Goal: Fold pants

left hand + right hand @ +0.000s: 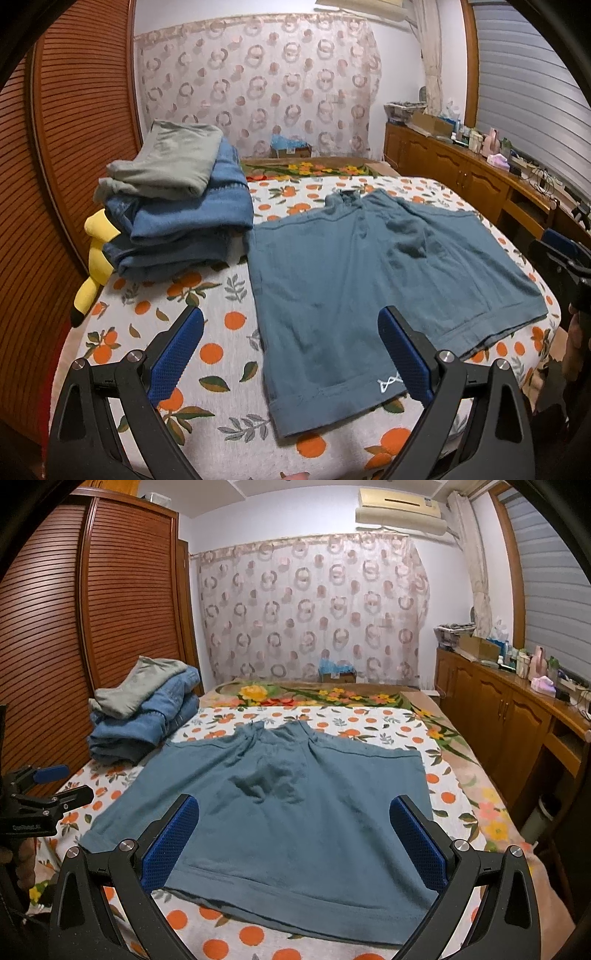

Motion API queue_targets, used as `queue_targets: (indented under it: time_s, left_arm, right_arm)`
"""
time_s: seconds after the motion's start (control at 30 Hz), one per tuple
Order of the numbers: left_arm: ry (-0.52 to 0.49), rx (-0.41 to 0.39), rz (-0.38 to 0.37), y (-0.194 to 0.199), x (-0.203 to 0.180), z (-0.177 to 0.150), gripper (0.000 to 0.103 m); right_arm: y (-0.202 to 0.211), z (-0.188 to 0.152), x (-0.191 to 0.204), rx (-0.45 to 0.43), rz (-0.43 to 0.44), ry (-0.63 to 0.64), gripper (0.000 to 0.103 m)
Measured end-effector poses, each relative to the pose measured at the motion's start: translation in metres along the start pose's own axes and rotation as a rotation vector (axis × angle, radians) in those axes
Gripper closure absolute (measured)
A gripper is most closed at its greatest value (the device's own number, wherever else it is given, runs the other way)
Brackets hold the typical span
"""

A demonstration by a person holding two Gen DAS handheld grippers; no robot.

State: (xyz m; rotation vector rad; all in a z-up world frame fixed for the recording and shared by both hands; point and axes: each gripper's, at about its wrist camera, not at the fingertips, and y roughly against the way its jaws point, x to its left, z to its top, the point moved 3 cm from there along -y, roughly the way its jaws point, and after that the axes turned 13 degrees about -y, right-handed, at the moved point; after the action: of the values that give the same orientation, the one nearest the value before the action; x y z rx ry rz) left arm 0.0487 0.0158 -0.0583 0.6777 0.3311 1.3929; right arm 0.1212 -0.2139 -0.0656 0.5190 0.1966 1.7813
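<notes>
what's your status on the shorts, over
Left claw open, right claw open, both empty. Teal shorts spread flat on bedspread, unfolded. Folded clothes pile at shorts' left edge.

The bed (373,720), under an orange-print sheet, carries teal shorts (295,805) spread flat. Left of the shorts sits a stack of folded clothes (147,716); a yellow plush toy (94,258) lies beside that stack.

Home bedroom: bed (373,720) with orange-print sheet, louvred wooden wardrobe (122,602), patterned curtain (314,605), wall air conditioner (400,511), cluttered wooden sideboard (498,701)
</notes>
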Motion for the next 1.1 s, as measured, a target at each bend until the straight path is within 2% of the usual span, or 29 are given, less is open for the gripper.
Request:
queue_targets:
  time_s: [0.17,0.3,0.47,0.83,1.1]
  left_arm:
    - [-0.010,0.032,-0.018,-0.009,0.002,-0.015,0.007]
    - [-0.003,0.063,-0.029,-0.015,0.008,-0.027,0.012]
    - [0.014,0.090,-0.071,-0.021,0.011,-0.038,0.022]
    - [0.022,0.128,-0.157,-0.022,0.007,-0.056,0.061]
    - [0.027,0.134,-0.187,-0.025,0.005,-0.056,0.069]
  right_arm:
    - [0.001,-0.004,-0.003,0.012,-0.008,0.001,0.000]
    - [0.001,-0.009,-0.004,0.026,-0.016,0.005,0.000]
    - [0.001,-0.012,-0.006,0.050,-0.020,0.008,0.000]
    - [0.004,-0.010,-0.009,0.075,-0.026,0.011,0.000]
    - [0.001,-0.007,-0.010,0.082,-0.024,0.003,0.000]
